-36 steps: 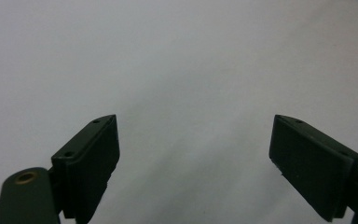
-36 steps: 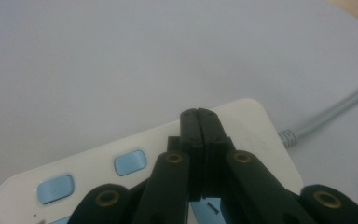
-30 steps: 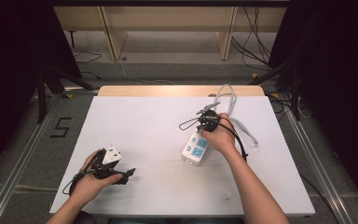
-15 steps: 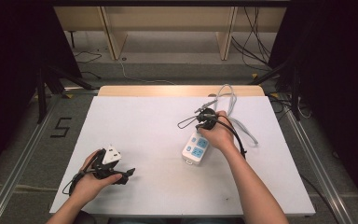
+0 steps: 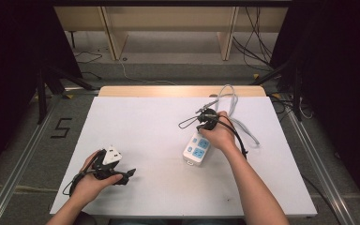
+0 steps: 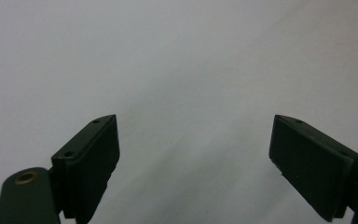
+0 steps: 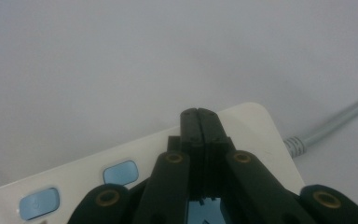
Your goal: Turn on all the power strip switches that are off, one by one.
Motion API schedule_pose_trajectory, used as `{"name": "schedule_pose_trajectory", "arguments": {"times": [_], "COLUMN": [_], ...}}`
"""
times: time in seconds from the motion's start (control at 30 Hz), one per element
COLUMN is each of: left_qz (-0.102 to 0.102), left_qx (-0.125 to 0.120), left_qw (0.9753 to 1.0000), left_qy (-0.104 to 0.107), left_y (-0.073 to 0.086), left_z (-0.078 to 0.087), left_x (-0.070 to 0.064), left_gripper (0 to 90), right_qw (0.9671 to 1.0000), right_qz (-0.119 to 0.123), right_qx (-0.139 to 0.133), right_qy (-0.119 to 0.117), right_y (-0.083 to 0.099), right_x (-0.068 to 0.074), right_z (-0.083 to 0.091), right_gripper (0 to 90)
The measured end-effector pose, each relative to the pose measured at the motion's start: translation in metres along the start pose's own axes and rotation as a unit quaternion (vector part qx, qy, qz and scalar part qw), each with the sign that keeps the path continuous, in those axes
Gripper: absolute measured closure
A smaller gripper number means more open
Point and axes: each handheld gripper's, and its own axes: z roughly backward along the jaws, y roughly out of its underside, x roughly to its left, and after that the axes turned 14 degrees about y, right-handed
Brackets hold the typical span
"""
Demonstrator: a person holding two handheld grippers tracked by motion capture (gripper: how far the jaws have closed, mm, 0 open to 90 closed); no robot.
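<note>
Your right gripper [image 5: 205, 121], jaws pressed together, rests atop the white plastic power strip [image 5: 196, 149] with 2 blue buttons, right of centre; grey cable [image 5: 234, 105] coils behind. Your left gripper [image 5: 122, 174], jaws spread, hovers beside what looks like a white plug adapter [image 5: 112, 154].

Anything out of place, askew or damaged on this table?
Nothing stands out. The power strip lies flat on the white table, slightly angled, its grey cord looped loosely behind. No damage visible.
</note>
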Motion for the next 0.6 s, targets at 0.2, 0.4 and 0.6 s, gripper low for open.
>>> {"name": "schedule_pose_trajectory", "arguments": {"times": [0.2, 0.4, 0.6], "left_qz": [-0.001, 0.001, 0.0], "left_qx": [0.001, 0.001, 0.003], "left_qw": [1.0, 1.0, 1.0], "left_qy": [0.001, 0.001, 0.001], "left_y": [-0.0002, -0.0001, -0.0003], "left_z": [-0.0003, -0.0003, -0.0007], "left_x": [-0.0005, -0.0006, -0.0008], "left_gripper": [16.0, 16.0, 16.0], "right_qw": [1.0, 1.0, 0.9999], "right_qz": [-0.002, -0.004, 0.001], "right_qx": [0.004, 0.007, 0.009], "right_qy": [-0.001, 0.002, 0.005], "right_y": [-0.0003, -0.0008, -0.0016], "right_x": [-0.0006, 0.0003, 0.0014], "right_z": [-0.001, -0.0011, -0.0014], "right_gripper": [90.0, 90.0, 90.0]}}
